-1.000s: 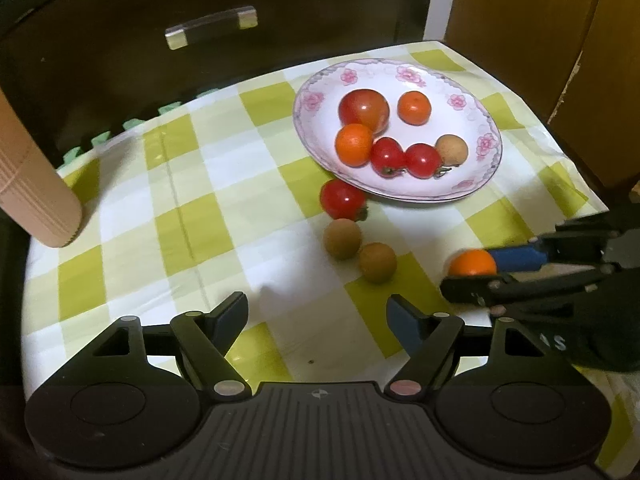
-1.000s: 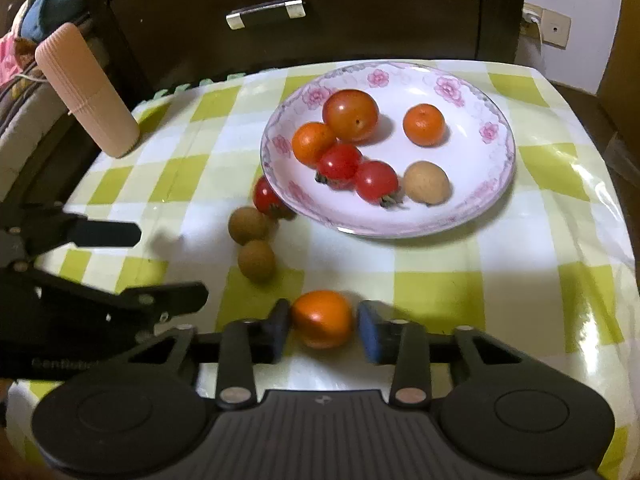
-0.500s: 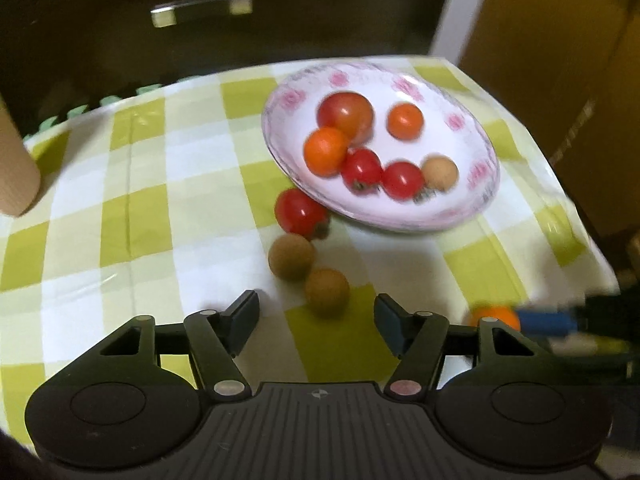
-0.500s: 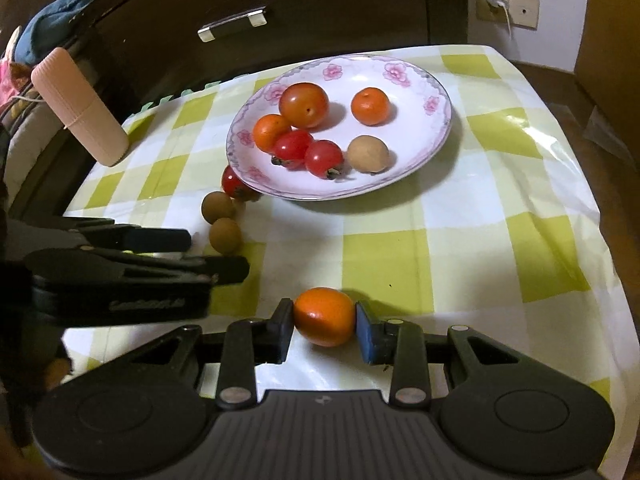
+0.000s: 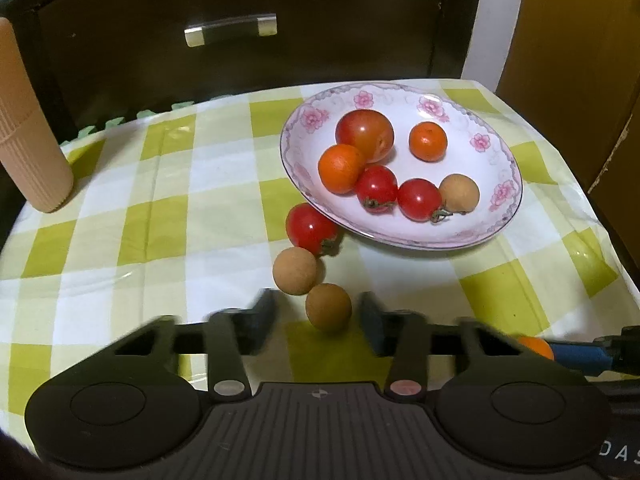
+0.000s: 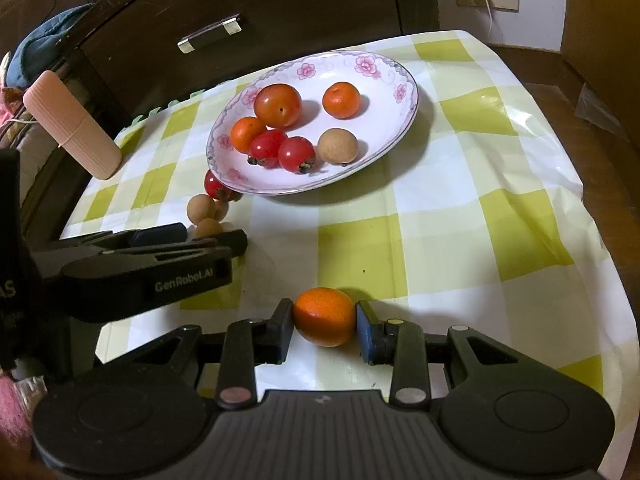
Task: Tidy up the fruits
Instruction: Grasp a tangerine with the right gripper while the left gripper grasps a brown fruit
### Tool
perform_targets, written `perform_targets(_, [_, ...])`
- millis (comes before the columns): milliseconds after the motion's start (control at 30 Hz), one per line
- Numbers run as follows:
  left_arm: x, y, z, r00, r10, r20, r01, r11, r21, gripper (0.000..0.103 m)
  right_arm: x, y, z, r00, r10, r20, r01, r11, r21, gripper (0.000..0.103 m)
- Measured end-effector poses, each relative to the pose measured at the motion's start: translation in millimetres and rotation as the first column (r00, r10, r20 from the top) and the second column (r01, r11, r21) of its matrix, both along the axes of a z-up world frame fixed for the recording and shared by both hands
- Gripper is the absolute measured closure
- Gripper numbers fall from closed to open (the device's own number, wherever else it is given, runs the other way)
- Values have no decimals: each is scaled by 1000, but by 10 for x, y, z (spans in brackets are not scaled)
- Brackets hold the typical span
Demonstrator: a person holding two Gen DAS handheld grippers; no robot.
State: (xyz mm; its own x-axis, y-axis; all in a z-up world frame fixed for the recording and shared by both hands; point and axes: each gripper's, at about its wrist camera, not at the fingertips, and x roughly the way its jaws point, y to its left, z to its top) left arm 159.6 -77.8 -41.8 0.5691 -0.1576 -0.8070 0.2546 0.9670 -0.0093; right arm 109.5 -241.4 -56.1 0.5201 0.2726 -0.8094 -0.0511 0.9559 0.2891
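Orange and round, a small citrus fruit (image 6: 325,316) sits clamped between the pads of the right gripper (image 6: 325,326) at the lower centre of its view. The left gripper (image 5: 318,318) is closing its jaws around a brown longan (image 5: 329,306), with gaps on both sides. The flowered plate (image 5: 496,216) at upper right holds six fruits.

Both grippers are black plastic with ribbed housings and round side discs. The left gripper (image 6: 216,236) carries white "GenRobot.AI" lettering. The right gripper (image 6: 325,326) has one blue finger pad and silver pivot screws.
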Motion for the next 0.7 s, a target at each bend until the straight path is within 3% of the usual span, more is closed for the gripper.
perform_targets(100, [-26, 15, 5, 999, -29, -18, 29, 999, -15, 69, 4, -10, 0, 1000, -3, -3, 3, 1000, 5, 71])
perform_targets(467, [-133, 232, 33, 997, -57, -45, 58, 998, 20, 74, -26, 65, 6, 1000, 16, 5, -16, 1000, -12, 71])
perform_targets(600, [-121, 272, 50, 995, -85, -45, 86, 996, 13, 68, -46, 102, 3, 999, 31, 7, -31, 999, -20, 71])
perform_targets(700, [-106, 201, 42, 991, -128, -41, 128, 992, -5, 50, -60, 106, 2, 999, 34, 9, -34, 999, -23, 71])
